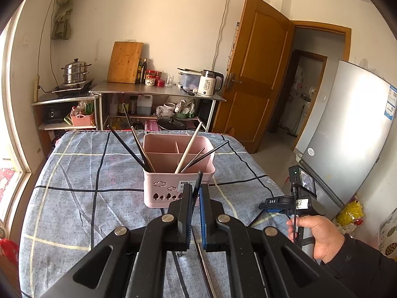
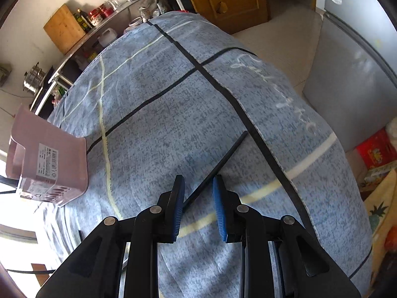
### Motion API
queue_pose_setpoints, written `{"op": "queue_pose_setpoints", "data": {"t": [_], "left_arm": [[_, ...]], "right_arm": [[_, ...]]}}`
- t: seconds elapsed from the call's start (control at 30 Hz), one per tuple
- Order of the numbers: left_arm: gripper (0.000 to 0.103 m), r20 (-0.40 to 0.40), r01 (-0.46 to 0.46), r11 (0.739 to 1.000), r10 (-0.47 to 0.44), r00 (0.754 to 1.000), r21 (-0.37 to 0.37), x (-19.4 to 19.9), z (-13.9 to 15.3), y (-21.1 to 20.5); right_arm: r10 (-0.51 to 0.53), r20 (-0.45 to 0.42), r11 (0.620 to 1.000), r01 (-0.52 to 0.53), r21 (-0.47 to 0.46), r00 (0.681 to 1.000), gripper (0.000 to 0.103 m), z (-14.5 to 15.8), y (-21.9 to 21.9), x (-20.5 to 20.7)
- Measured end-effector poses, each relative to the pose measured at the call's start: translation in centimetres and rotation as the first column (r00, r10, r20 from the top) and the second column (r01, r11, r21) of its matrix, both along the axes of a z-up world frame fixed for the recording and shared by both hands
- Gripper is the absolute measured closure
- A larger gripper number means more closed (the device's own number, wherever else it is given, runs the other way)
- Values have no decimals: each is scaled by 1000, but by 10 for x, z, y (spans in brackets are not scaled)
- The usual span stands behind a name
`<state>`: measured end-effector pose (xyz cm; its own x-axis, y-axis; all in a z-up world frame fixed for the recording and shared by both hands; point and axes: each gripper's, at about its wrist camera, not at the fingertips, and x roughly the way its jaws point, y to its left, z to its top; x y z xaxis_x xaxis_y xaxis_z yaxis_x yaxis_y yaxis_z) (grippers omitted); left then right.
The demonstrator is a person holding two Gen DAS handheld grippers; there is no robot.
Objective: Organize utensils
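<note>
A pink utensil caddy [image 1: 171, 186] stands mid-table, holding several chopsticks [image 1: 139, 149] that lean out of its compartments. My left gripper [image 1: 195, 190] is shut on a black chopstick [image 1: 197, 183], held just in front of the caddy's near wall. In the right wrist view the caddy [image 2: 49, 159] is at the far left. My right gripper [image 2: 198, 186] is open, its blue pads [image 2: 178, 198] on either side of a black chopstick [image 2: 223, 159] lying on the cloth. The right gripper also shows in the left wrist view [image 1: 285, 203], held by a hand.
The table has a blue checked cloth [image 1: 86, 173]. Behind it stands a metal shelf [image 1: 158, 92] with a kettle, cutting board, jars and a steamer pot. A wooden door [image 1: 255, 74] and a grey fridge [image 1: 347, 129] are to the right.
</note>
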<state>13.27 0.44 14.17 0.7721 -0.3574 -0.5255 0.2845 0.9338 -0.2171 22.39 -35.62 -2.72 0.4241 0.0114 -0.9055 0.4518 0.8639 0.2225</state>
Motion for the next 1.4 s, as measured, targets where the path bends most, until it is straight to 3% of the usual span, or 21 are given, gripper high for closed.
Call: {"op": "queue_pose_setpoints", "data": {"t": [0.2, 0.33, 0.47, 0.57, 0.73, 0.93, 1.1, 1.4], "left_arm": [[98, -1, -1, 1000, 1, 1000, -1, 1, 0, 1], [98, 0, 2, 1000, -2, 1000, 1, 2, 0, 1], [98, 0, 5, 1000, -5, 1000, 5, 2, 0, 0], [98, -2, 3, 1000, -3, 1000, 9, 3, -1, -1], [98, -5, -3, 1000, 3, 1000, 14, 2, -1, -2], [98, -12, -13, 1000, 14, 1000, 13, -1, -1, 1], [98, -16, -12, 1000, 12, 1000, 11, -5, -1, 3], [98, -22, -2, 1000, 3, 1000, 15, -10, -1, 3]], "right_arm": [[76, -13, 993, -77, -91, 997, 88, 0, 10, 16], [105, 24, 994, -105, -19, 994, 93, 2, 7, 16], [137, 118, 990, -139, 7, 984, 98, 19, 12, 4], [175, 215, 983, -181, 8, 961, 98, 45, 20, -9], [238, 376, 968, -251, -16, 895, 98, 91, 39, -27], [299, 499, 950, -304, -73, 813, 98, 130, 59, -51], [347, 522, 935, -332, -125, 779, 98, 137, 71, -69], [381, 492, 923, -352, -156, 783, 98, 128, 76, -90]]}}
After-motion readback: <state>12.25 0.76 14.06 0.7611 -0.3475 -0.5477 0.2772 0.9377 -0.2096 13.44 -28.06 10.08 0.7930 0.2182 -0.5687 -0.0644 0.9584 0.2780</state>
